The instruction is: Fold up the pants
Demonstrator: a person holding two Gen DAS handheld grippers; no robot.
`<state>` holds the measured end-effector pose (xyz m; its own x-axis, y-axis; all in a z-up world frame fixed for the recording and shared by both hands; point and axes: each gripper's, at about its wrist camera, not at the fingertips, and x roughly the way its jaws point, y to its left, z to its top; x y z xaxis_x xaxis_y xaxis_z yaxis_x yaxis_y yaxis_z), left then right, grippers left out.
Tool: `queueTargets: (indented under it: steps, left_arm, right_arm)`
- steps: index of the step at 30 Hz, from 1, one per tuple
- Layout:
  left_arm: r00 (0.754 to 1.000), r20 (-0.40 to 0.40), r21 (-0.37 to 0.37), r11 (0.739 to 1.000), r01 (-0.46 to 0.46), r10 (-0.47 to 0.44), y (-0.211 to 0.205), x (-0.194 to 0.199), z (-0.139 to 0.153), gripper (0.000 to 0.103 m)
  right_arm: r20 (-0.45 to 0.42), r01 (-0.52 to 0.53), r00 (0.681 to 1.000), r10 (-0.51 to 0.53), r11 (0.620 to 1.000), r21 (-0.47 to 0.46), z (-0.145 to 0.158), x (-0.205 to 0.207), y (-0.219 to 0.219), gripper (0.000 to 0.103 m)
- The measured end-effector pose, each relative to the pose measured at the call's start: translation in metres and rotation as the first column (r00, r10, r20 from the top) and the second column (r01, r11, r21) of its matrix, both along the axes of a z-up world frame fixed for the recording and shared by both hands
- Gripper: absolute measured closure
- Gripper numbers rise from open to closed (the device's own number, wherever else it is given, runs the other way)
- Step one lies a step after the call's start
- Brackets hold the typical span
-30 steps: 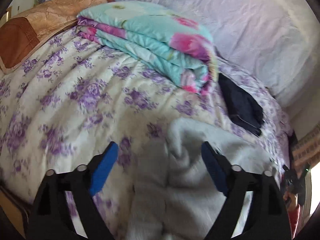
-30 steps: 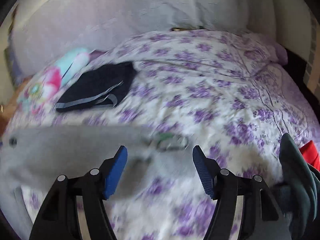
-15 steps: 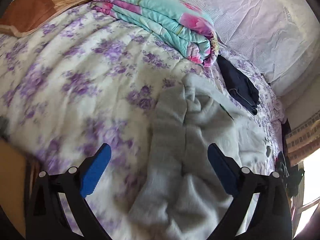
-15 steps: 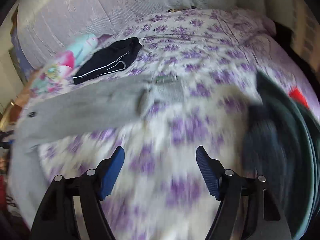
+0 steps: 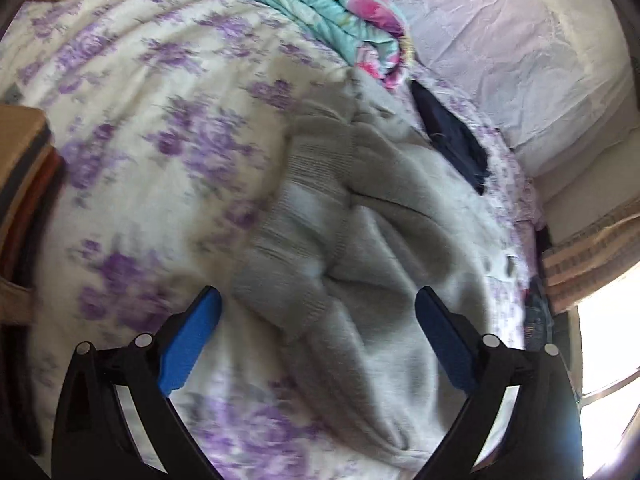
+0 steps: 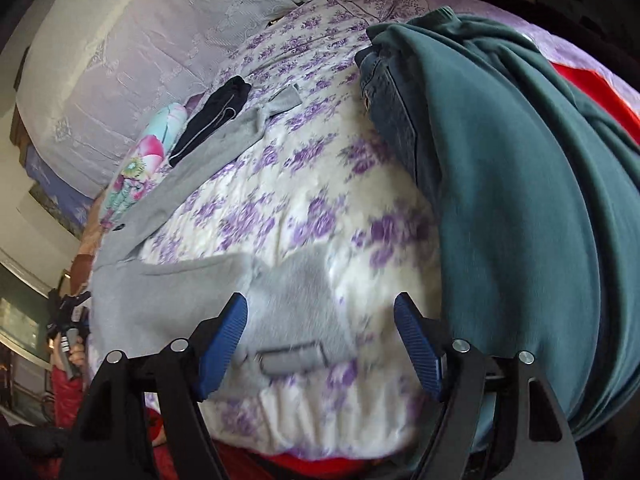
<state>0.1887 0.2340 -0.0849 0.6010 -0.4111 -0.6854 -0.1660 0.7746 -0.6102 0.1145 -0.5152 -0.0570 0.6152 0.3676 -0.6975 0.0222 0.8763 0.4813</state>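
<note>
Grey pants (image 5: pixel 360 216) lay rumpled across the floral bedspread (image 5: pixel 132 128). Left gripper (image 5: pixel 318 320) and right gripper (image 6: pixel 320 326) hovered wide open, empty. Grasping bunched layers risked a crooked fold.

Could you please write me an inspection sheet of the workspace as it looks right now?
Surface: bed with purple-flowered cover.
Job's things: grey pants lying spread and rumpled on the cover, not yet folded.
Clutter: folded floral quilt; dark folded garment; teal garment over blue jeans; something red beneath.
Grippers: left gripper open above the pants, holding nothing; right gripper open over a pants edge, holding nothing.
Cables: nothing seen.
Surroundings: pale lace-covered backing behind the bed; bright window.
</note>
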Motion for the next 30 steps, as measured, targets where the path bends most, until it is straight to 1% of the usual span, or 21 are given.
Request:
queueTargets:
  steps: [2,4,5,7,8,10,11,12,14,16,18,19,20,21,22,24,25,26,28,29,30]
  left_arm:
    - [1.000,-0.007,0.001,1.000,0.012,-0.012,-0.009,0.003,-0.004,0.035]
    - [1.000,0.010,0.012,1.000,-0.009,0.009,-0.012,0.004,-0.006,0.046]
    - [1.000,0.015,-0.006,1.000,-0.013,0.013,-0.012,0.003,-0.009,0.057]
    - [0.999,0.029,-0.073,0.997,-0.028,0.031,-0.006,-0.001,-0.012,0.068]
    - [0.999,0.031,-0.103,0.994,-0.032,0.035,-0.003,-0.003,-0.014,0.074]
    - [0.998,0.035,-0.144,0.988,-0.047,0.053,0.003,-0.010,-0.012,0.078]
    - [0.998,0.038,-0.145,0.988,-0.051,0.058,0.004,-0.011,-0.008,0.079]
    - [0.997,0.046,-0.142,0.988,-0.055,0.062,0.005,-0.013,-0.003,0.080]
    - [0.994,0.074,-0.145,0.987,-0.071,0.082,0.007,-0.017,0.011,0.081]
    - [0.986,0.121,-0.157,0.983,-0.093,0.113,0.009,-0.026,0.028,0.081]
    - [0.978,0.166,-0.166,0.981,-0.099,0.127,0.010,-0.044,0.044,0.081]
    - [0.977,0.174,-0.163,0.982,-0.099,0.127,0.009,-0.053,0.045,0.081]
    - [0.977,0.174,-0.155,0.983,-0.096,0.123,0.006,-0.059,0.044,0.081]
    - [0.980,0.161,-0.144,0.985,-0.096,0.119,0.001,-0.068,0.037,0.081]
    - [0.982,0.147,-0.140,0.985,-0.096,0.117,-0.001,-0.072,0.030,0.081]
    - [0.992,0.080,-0.117,0.989,-0.090,0.099,-0.008,-0.076,0.000,0.080]
    - [0.993,0.052,-0.127,0.987,-0.095,0.102,-0.007,-0.078,-0.012,0.080]
    - [0.993,0.047,-0.160,0.982,-0.098,0.107,-0.005,-0.081,-0.023,0.080]
    - [0.993,0.071,-0.160,0.984,-0.080,0.093,-0.002,-0.083,-0.019,0.078]
    - [0.994,0.065,-0.143,0.986,-0.082,0.092,-0.002,-0.083,-0.014,0.074]
    - [0.994,0.057,-0.116,0.989,-0.090,0.097,-0.001,-0.084,-0.008,0.069]
  right_arm:
    - [0.004,-0.022,1.000,0.022,0.999,0.042,-0.005,-0.007,0.006,0.027]
    - [-0.001,-0.052,0.999,0.052,0.995,0.089,-0.015,-0.007,0.015,0.025]
    - [0.000,-0.052,0.999,0.052,0.994,0.098,-0.020,-0.006,0.018,0.025]
    - [0.008,-0.029,1.000,0.028,0.995,0.100,-0.029,-0.001,0.022,0.027]
    - [0.032,-0.014,0.999,0.011,0.994,0.104,-0.028,0.001,0.023,0.031]
    - [0.054,-0.042,0.998,0.034,0.987,0.154,-0.024,0.010,0.026,0.082]
    - [0.065,-0.055,0.997,0.044,0.983,0.175,-0.019,0.019,0.029,0.091]
    - [0.081,-0.064,0.995,0.052,0.986,0.153,-0.010,0.029,0.032,0.092]
    - [0.135,-0.078,0.989,0.065,0.992,0.097,0.016,0.051,0.035,0.094]
    - [0.198,-0.080,0.979,0.057,0.990,0.112,0.047,0.070,0.029,0.094]
    - [0.264,-0.084,0.962,0.062,0.994,0.073,0.077,0.077,0.024,0.094]
    - [0.278,-0.082,0.959,0.063,0.995,0.057,0.084,0.077,0.021,0.094]
    - [0.276,-0.074,0.960,0.057,0.996,0.055,0.084,0.077,0.015,0.094]
    - [0.248,-0.066,0.967,0.050,0.996,0.056,0.074,0.078,0.008,0.094]
    - [0.201,-0.063,0.978,0.053,0.997,0.039,0.059,0.081,0.005,0.093]
    - [0.094,-0.046,0.995,0.047,0.999,-0.011,0.018,0.085,0.000,0.090]
    - [0.042,-0.043,0.998,0.043,0.999,0.003,0.000,0.084,-0.002,0.090]
    - [0.011,-0.033,0.999,0.033,0.999,0.028,-0.014,0.077,-0.007,0.090]
    - [0.017,-0.027,1.000,0.026,0.999,0.046,-0.022,0.060,-0.013,0.088]
    - [0.017,-0.021,1.000,0.021,1.000,0.013,-0.017,0.053,-0.014,0.084]
    - [0.021,-0.006,1.000,0.008,0.998,-0.063,-0.009,0.048,-0.012,0.075]
